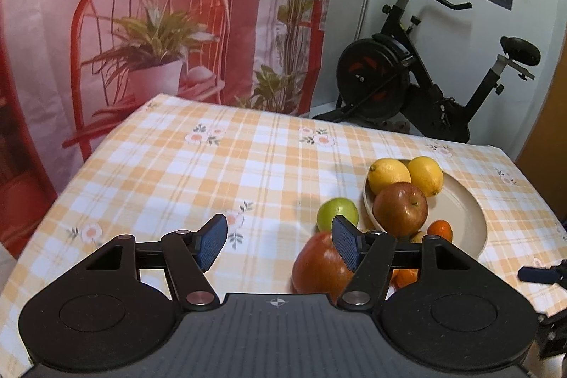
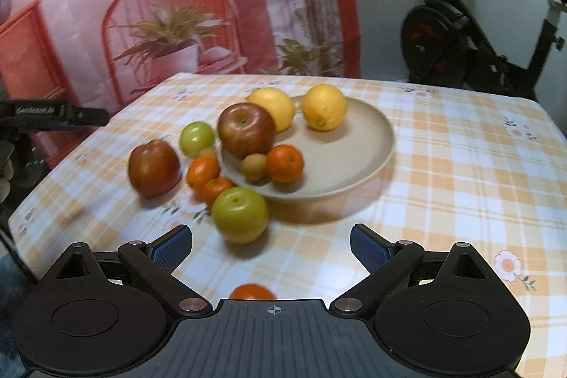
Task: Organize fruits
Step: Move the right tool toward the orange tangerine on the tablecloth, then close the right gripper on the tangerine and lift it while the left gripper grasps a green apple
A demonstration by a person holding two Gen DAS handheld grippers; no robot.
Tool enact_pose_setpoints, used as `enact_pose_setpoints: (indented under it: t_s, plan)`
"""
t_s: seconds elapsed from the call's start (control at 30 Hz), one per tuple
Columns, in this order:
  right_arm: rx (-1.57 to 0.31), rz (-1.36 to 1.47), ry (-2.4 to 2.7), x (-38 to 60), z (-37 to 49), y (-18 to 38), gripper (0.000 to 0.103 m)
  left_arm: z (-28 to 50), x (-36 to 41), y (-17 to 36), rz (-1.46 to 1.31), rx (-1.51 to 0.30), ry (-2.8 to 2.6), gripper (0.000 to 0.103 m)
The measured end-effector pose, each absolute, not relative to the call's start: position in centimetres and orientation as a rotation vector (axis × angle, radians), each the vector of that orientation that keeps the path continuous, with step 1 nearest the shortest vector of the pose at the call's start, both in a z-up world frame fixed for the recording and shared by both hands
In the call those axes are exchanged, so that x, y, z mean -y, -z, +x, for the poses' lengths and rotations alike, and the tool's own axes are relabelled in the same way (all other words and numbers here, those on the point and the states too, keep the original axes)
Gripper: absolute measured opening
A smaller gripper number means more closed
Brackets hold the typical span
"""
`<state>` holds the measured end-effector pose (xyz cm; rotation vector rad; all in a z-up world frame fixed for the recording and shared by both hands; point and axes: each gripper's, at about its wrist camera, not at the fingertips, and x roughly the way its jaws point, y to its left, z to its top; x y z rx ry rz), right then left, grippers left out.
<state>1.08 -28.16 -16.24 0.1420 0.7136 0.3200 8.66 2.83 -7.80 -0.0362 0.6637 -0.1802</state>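
Resting on the counter [image 2: 460, 165] under a checked orange-and-white cloth with small flowers, a round beige plate [image 2: 354, 144] with a low rim carries two lemons [image 2: 324, 107], a red apple [image 2: 246, 128], one mandarin [image 2: 285, 163] and a small brownish fruit [image 2: 253, 166]. In the right wrist view both lemons lie on their sides; the right-hand one points its nub toward the camera, and the other's long axis cannot be told. The apple on the plate sits upright, its stem dimple facing up. Off the plate to the left lie a second red apple [image 2: 154, 167], a small green fruit [image 2: 196, 139], two more mandarins [image 2: 203, 170] touching each other, and a smooth, glossy green apple [image 2: 240, 214] upright just beside the plate's near rim. The right gripper [image 2: 271, 248] hangs over the cloth with its blue ribbed pads spread wide and nothing between them; the green apple lies just ahead of it, slightly left of centre, and another mandarin [image 2: 252, 292] peeks out close under its body. The left gripper [image 1: 280, 243] is also released, its pads apart over bare cloth, and the second red apple [image 1: 320, 266] sits behind its right finger, partly hidden. An exercise bike [image 1: 425, 69] stands beyond the counter.
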Motion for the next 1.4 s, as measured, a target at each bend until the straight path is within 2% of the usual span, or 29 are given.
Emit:
enact_pose_setpoints:
  t_s: [0.23,0.57,1.13,1.4]
  plan:
    - [-0.761,0.13,-0.367,27.9,0.2,17.8,0.093,7.8,-2.8,8.8,-0.053,-0.701,0.159,0.068]
    - [-0.789,0.076,-0.401,27.7,-1.1,18.7,0.069,6.7,-0.9,9.8,-0.018,-0.741,0.18,0.068]
    - [-0.801,0.05,-0.448,27.3,-1.4,19.0,0.054,6.3,0.3,10.5,0.019,-0.777,0.184,0.068]
    - [-0.797,0.041,-0.449,27.5,-1.3,19.0,0.043,6.5,0.7,10.8,0.03,-0.788,0.191,0.068]
